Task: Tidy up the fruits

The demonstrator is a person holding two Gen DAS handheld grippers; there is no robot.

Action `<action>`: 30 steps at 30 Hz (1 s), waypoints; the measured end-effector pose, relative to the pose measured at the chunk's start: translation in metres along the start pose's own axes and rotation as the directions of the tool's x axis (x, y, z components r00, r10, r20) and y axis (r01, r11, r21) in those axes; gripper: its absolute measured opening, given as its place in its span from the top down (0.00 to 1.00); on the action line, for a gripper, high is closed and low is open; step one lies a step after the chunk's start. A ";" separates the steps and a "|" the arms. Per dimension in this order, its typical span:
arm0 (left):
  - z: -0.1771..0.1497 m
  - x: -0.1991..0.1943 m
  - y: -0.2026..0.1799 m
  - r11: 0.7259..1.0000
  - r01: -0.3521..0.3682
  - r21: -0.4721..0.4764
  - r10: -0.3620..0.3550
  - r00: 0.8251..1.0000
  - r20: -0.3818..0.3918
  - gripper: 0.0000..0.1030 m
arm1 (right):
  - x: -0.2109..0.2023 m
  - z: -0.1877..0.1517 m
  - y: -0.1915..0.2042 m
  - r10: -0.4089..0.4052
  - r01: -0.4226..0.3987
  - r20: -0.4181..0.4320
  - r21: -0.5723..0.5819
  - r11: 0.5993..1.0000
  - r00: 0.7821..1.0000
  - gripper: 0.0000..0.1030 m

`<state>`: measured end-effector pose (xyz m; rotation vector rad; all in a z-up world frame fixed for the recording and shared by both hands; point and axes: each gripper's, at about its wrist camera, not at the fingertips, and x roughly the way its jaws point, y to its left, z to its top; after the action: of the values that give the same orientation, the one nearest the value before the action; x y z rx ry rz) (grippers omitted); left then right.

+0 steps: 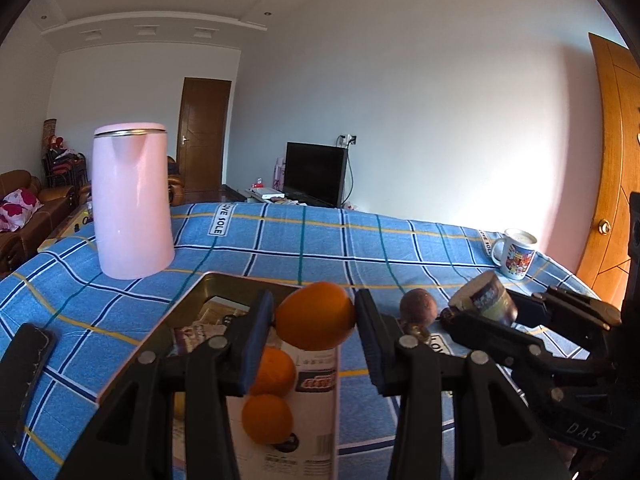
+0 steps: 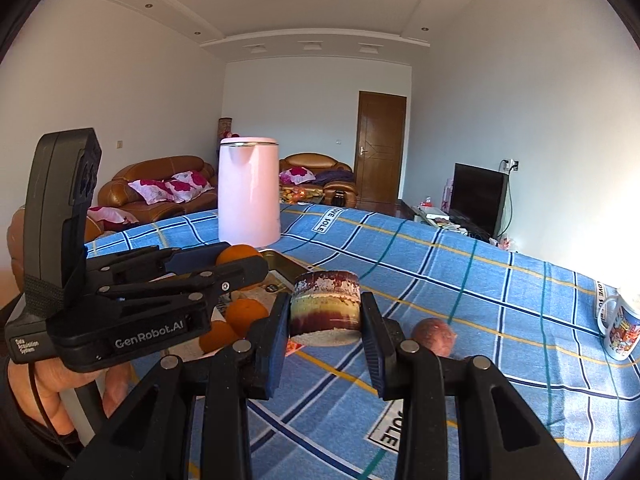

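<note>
Your surface (image 1: 360, 248) wears a blue checked cloth, with a kettle (image 1: 132, 200), tray (image 1: 188, 304), mug (image 1: 516, 254), phone (image 1: 24, 368) and passion fruit (image 1: 418, 306) on it.

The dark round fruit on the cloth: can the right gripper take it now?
Probably not: the right gripper is shut on a short cylindrical piece. The dark round fruit itself lies unobstructed nearby.

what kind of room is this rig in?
Most likely a home living room. Beyond the table with the blue plaid cloth there is a brown leather sofa with floral cushions, a flat-screen TV on a low stand, and wooden interior doors.
</note>
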<state>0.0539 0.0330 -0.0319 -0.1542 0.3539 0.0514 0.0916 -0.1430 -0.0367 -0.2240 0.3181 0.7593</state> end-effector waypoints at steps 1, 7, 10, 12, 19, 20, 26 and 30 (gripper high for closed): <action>0.001 -0.001 0.009 1.000 -0.014 -0.010 0.014 1.000 -0.005 0.57 | 0.004 0.001 0.004 0.013 -0.013 -0.007 -0.002 1.000 1.000 0.65; -0.002 -0.003 0.054 0.993 -0.098 -0.063 0.095 0.994 -0.046 0.57 | 0.027 0.002 0.029 0.078 -0.078 -0.064 -0.010 0.997 0.995 0.65; -0.006 0.000 0.068 0.989 -0.119 -0.082 0.113 0.991 -0.072 0.57 | 0.039 0.002 0.045 0.102 -0.106 -0.093 -0.035 0.994 0.990 0.65; -0.009 0.001 0.075 0.989 -0.119 -0.093 0.112 0.990 -0.086 0.57 | 0.047 0.002 0.052 0.118 -0.124 -0.117 -0.049 0.991 0.986 0.65; -0.015 0.008 0.092 0.984 -0.137 -0.115 0.121 0.984 -0.134 0.57 | 0.080 0.000 0.088 0.162 -0.186 -0.221 -0.094 0.978 0.962 0.65; -0.016 0.009 0.094 0.984 -0.134 -0.116 0.117 0.983 -0.143 0.57 | 0.085 -0.001 0.091 0.166 -0.193 -0.238 -0.099 0.976 0.957 0.65; -0.018 0.007 0.099 0.983 -0.129 -0.126 0.111 0.983 -0.143 0.56 | 0.104 -0.003 0.102 0.163 -0.209 -0.317 -0.114 0.971 0.934 0.65; -0.015 0.001 0.098 0.982 -0.137 -0.129 0.121 0.985 -0.121 0.45 | 0.104 -0.002 0.100 0.169 -0.209 -0.312 -0.098 0.973 0.935 0.57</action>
<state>0.0422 0.1271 -0.0599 -0.2704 0.4734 0.1965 0.0915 -0.0066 -0.0841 -0.4401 0.5882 0.9394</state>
